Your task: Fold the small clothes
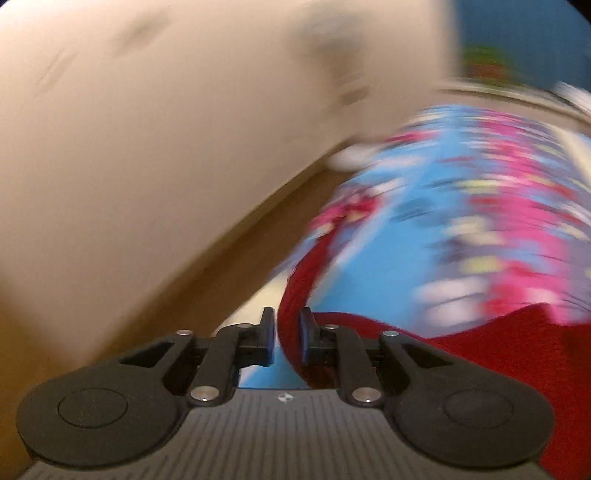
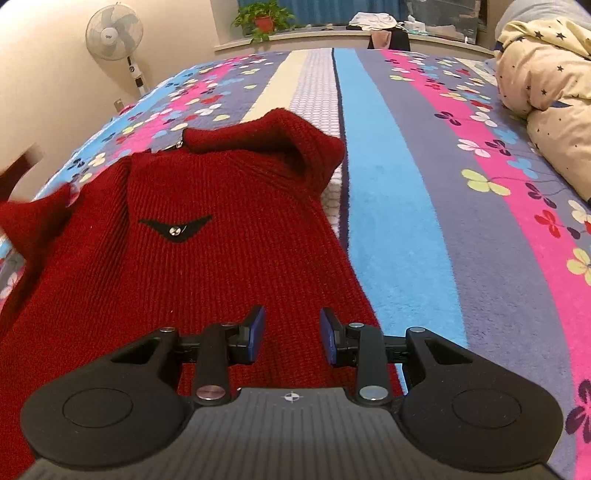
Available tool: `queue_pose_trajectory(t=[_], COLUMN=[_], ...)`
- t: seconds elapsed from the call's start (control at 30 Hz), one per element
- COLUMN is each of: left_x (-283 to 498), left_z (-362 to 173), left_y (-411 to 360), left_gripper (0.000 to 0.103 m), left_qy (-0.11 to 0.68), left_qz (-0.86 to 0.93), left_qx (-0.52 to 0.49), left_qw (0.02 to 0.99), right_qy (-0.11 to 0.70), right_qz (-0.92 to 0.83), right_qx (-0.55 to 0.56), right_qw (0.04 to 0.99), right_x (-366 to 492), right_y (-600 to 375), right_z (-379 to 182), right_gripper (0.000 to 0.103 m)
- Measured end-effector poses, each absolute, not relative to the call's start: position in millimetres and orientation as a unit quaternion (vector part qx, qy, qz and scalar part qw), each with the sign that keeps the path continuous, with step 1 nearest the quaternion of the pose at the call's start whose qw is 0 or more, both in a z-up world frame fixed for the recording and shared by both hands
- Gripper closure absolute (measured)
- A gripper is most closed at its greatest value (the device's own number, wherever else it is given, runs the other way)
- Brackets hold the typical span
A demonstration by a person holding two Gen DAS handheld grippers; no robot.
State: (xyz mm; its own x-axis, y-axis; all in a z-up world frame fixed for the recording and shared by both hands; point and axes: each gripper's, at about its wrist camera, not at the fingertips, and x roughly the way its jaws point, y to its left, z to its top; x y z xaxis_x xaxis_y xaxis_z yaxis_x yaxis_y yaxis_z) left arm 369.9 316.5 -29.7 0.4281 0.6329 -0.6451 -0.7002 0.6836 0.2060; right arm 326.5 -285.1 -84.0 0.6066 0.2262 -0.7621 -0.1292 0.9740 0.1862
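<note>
Where it lies spread on the bed, the red knit sweater [image 2: 207, 236] sits front side up on the striped floral blanket [image 2: 424, 206], toward that blanket's left portion as the right wrist view shows it; collar [image 2: 273, 129] raised at the far end, a black pointed patch with a metal stud [image 2: 174, 230] on the chest, one sleeve [image 2: 33, 221] bunched up at the left. Right gripper [image 2: 291, 334]: over the sweater's near hem, jaws parted, nothing between them. Left gripper [image 1: 287, 338]: view heavily motion-blurred; jaws narrowed onto a ridge of the red knit [image 1: 295, 295], which runs up between the pads. Surrounding items: cream star-print duvet [image 2: 546, 92] heaped on the blanket's right side; standing fan [image 2: 114, 35] against the wall; potted plant [image 2: 264, 20] on the far ledge.
</note>
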Motion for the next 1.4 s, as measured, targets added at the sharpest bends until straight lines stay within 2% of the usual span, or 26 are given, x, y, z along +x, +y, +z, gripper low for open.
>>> queue_pose_trajectory(t=[0.07,0.13,0.17,0.2,0.27,0.3,0.33,0.4,0.43,0.53,0.6,0.8,0.83,0.9,0.93,1.0,1.07,1.17,1.23,1.4], left_x=[320.4,289.0,275.6,264.2,263.2,268.1,276.1,298.4,307.4,323.1,339.0,341.5,340.5,339.5,341.5,342.5,341.4,339.6,341.5,345.3], left_z=[-42.9,-53.1,-58.2,-64.2,-73.2,-70.0,-64.8,-57.9,-58.8,-76.3,-103.1,-106.2,-103.5,-103.4,-104.6,-106.7,-104.0,-102.3,-102.7,-103.1], left_y=[358.5,370.4,369.9,366.0,361.3,358.4,350.7,326.5,316.9,307.1,307.7,300.7,300.2,300.7,301.0,302.8,306.0,305.3,303.8,302.6], left_gripper=[0.085,0.073,0.063,0.059,0.059,0.057,0.056,0.046,0.045,0.044,0.041,0.039,0.038,0.038,0.038,0.037,0.036,0.035,0.034,0.032], left_qy=[0.366,0.362,0.353,0.342,0.364,0.35,0.335,0.325,0.327,0.352,0.414,0.427,0.428,0.429,0.43,0.43,0.43,0.429,0.429,0.43], left_qz=[0.435,0.452,0.45,0.442,0.407,0.373,0.346,0.309,0.287,0.236,0.25,0.271,0.274,0.278,0.277,0.274,0.272,0.275,0.276,0.277], left_qx=[-0.132,-0.165,-0.179,-0.19,-0.234,-0.258,-0.245,-0.16,-0.137,-0.144,-0.116,-0.081,-0.089,-0.102,-0.101,-0.101,-0.107,-0.108,-0.101,-0.095], left_qw=[0.812,0.799,0.801,0.807,0.805,0.82,0.841,0.879,0.89,0.894,0.867,0.859,0.857,0.853,0.853,0.854,0.854,0.854,0.854,0.854], right_qy=[0.434,0.437,0.439,0.441,0.448,0.451,0.454,0.452,0.45,0.442,0.432,0.323,0.308,0.283,0.273,0.263,0.294,0.389,0.453,0.496], right_qz=[0.101,0.1,0.099,0.098,0.093,0.091,0.091,0.091,0.092,0.093,0.095,0.1,0.095,0.091,0.091,0.088,0.112,0.163,0.215,0.348], right_qx=[0.045,0.036,0.029,0.023,0.008,0.001,-0.006,-0.022,-0.031,-0.054,-0.058,-0.034,-0.039,-0.039,-0.029,-0.002,-0.001,-0.021,0.012,0.05], right_qw=[0.894,0.893,0.892,0.892,0.889,0.888,0.886,0.887,0.888,0.89,0.895,0.94,0.946,0.954,0.957,0.961,0.949,0.906,0.865,0.794], right_x=[326.2,326.7,326.7,326.5,326.7,326.3,325.8,323.9,323.1,321.8,319.4,318.1,326.5,354.8,372.2,410.9,454.6,513.8,543.5,559.7], right_y=[-279.6,-275.7,-273.6,-271.7,-267.5,-265.8,-263.7,-259.2,-256.8,-251.8,-250.9,-268.5,-269.3,-270.1,-270.9,-275.9,-271.9,-256.3,-247.7,-206.8], right_z=[-85.8,-88.5,-90.7,-92.9,-98.4,-101.0,-103.6,-107.2,-108.4,-109.5,-105.7,-67.6,-61.1,-47.1,-41.1,-34.0,-37.9,-56.8,-65.9,-68.7], right_gripper=[0.069,0.069,0.069,0.069,0.069,0.069,0.069,0.069,0.069,0.069,0.069,0.069,0.067,0.055,0.044,0.039,0.036,0.038,0.039,0.039])
